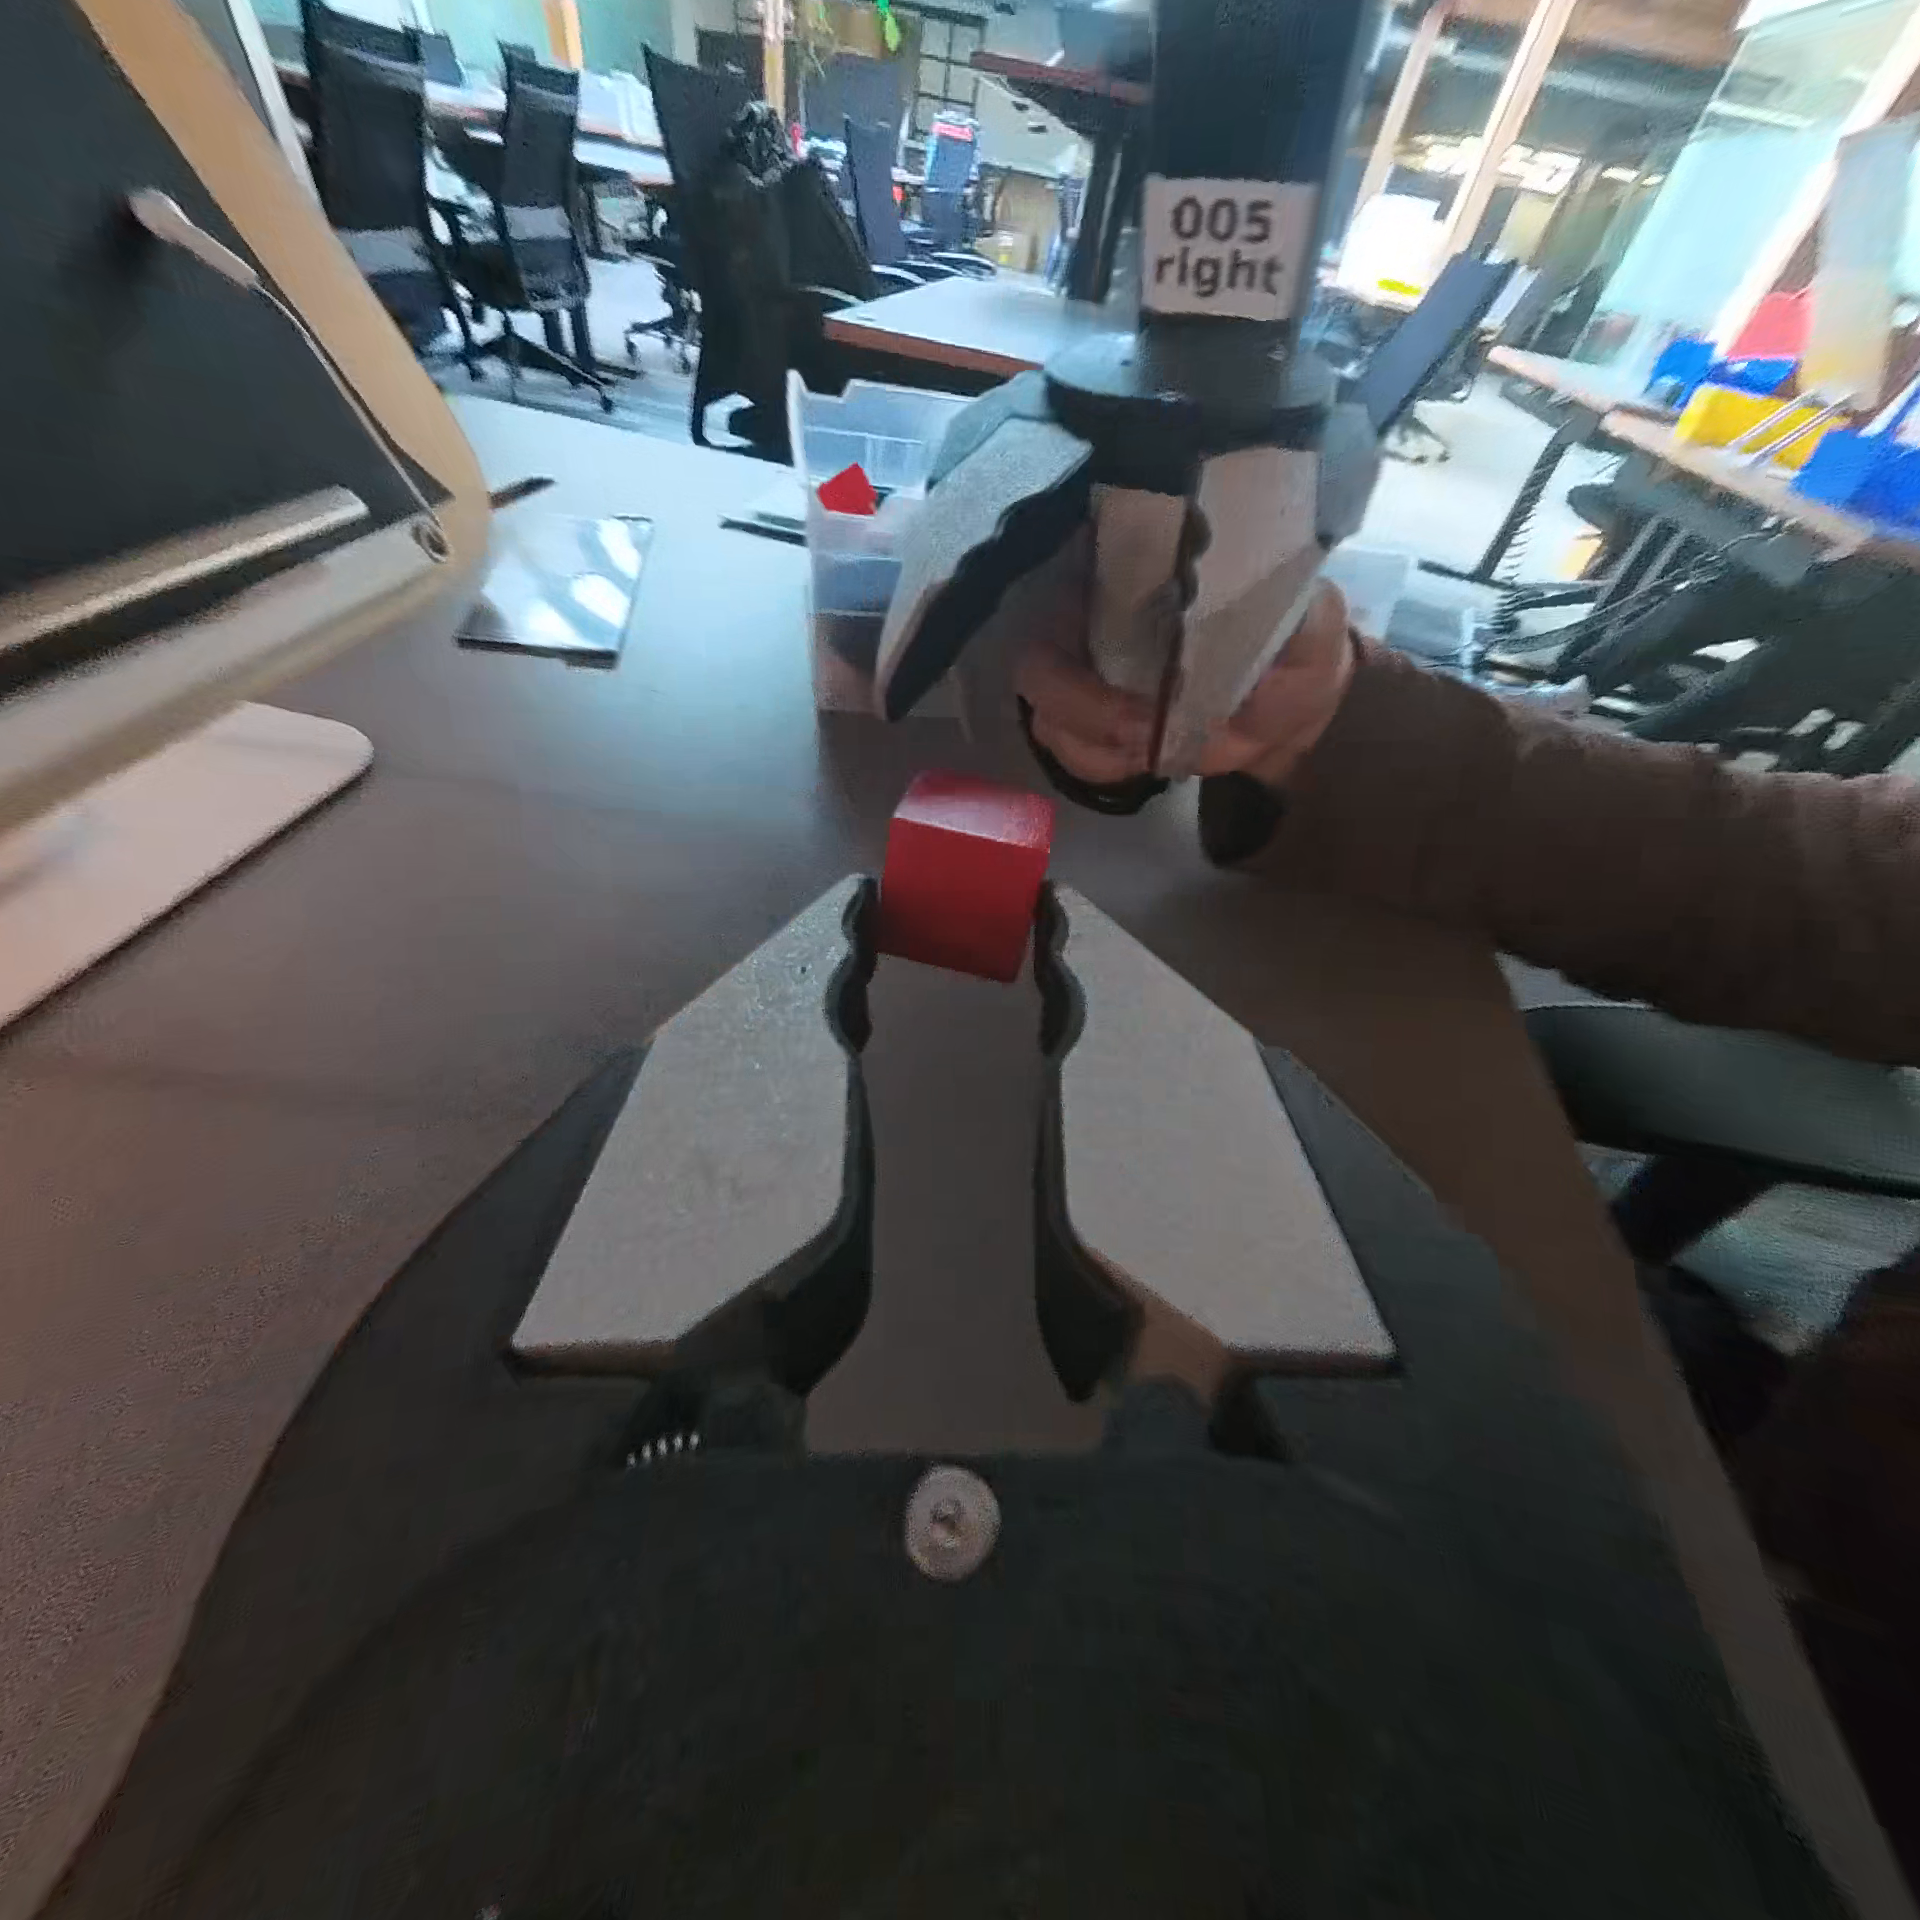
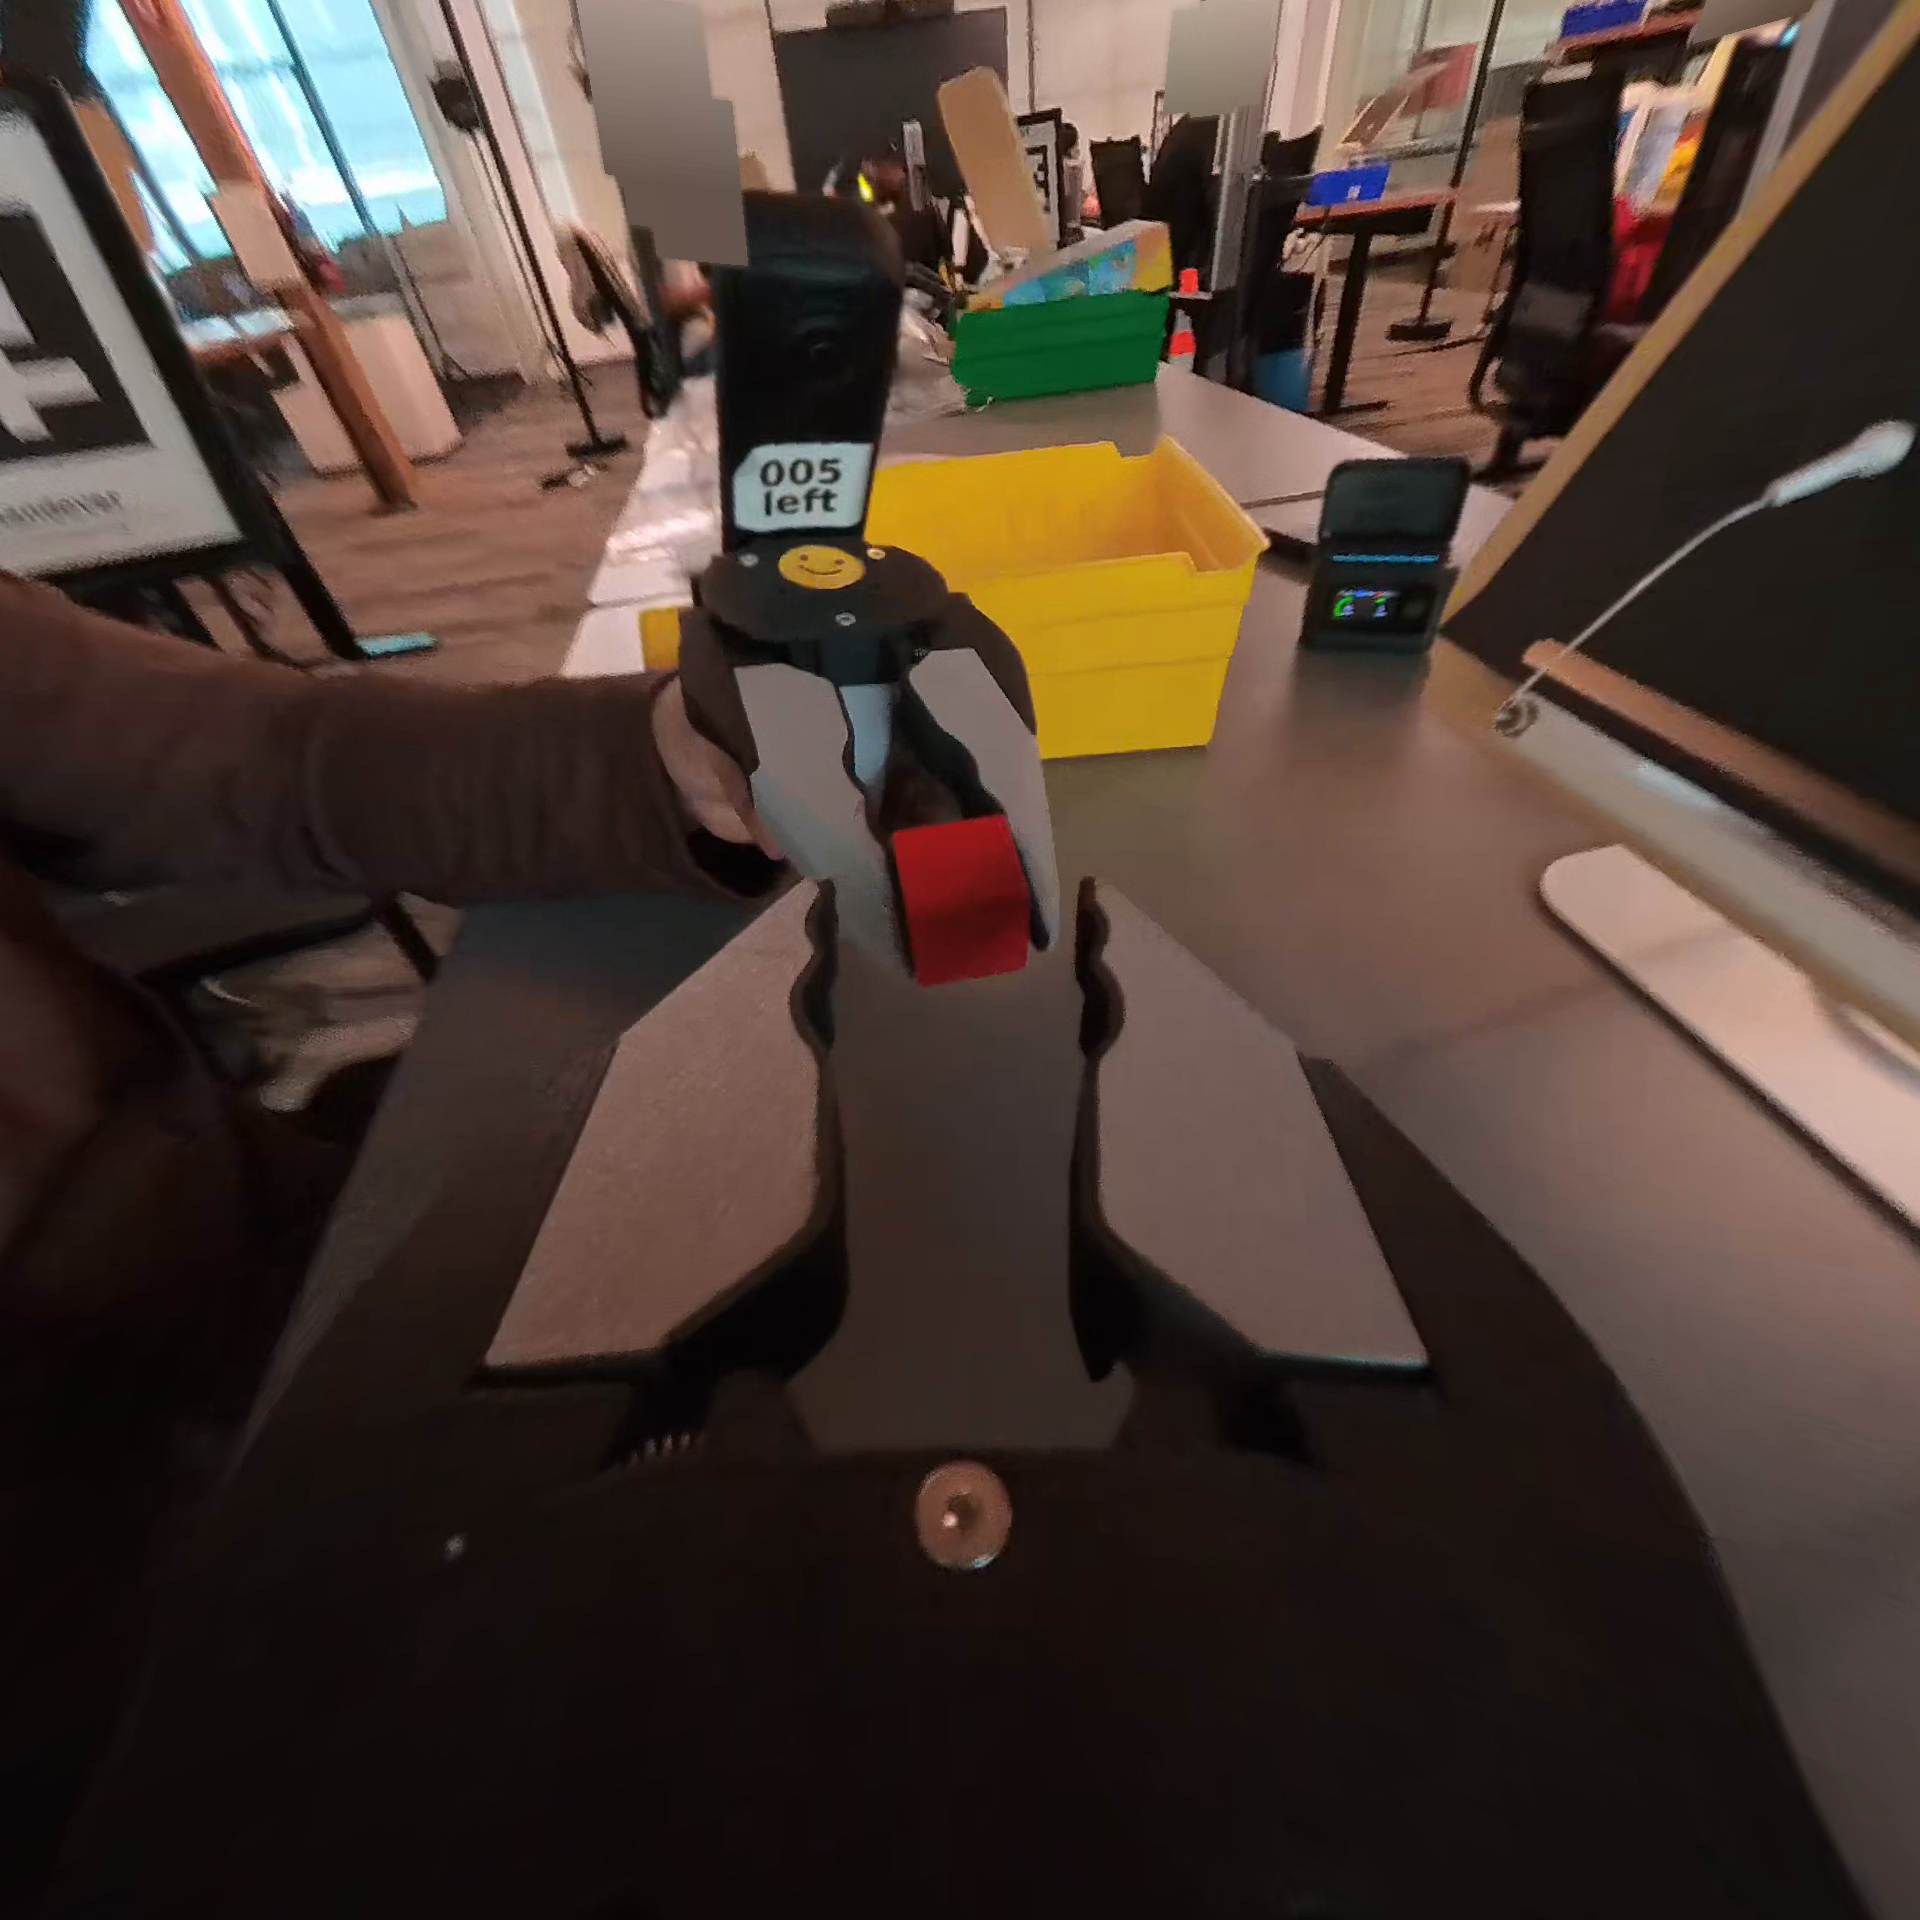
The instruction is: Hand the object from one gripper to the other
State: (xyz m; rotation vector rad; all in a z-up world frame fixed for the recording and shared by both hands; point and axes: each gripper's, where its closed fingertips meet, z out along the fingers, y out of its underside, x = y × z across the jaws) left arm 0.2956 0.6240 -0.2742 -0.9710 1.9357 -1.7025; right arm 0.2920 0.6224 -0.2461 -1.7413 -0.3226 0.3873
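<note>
A red cube (image 1: pixel 961 894) is clamped between the fingertips of my left gripper (image 1: pixel 951 914), which is shut on it and holds it above the dark table (image 1: pixel 520 831). My right gripper (image 1: pixel 1034 738) faces it from just beyond the cube, open and empty. In the right wrist view, my right gripper (image 2: pixel 956 925) has its jaws spread, with the cube (image 2: pixel 961 914) just past their tips and not touching them. The left gripper (image 2: pixel 961 935) holds the cube there, tilted down towards me.
A monitor (image 1: pixel 156 416) on a white stand (image 1: pixel 156 831) is at the left of the table. A clear plastic box (image 1: pixel 862 499) stands behind the right gripper. A yellow bin (image 2: pixel 1091 603) and a small black device (image 2: pixel 1382 561) stand behind the left gripper. Each gripper is held by a brown-sleeved arm.
</note>
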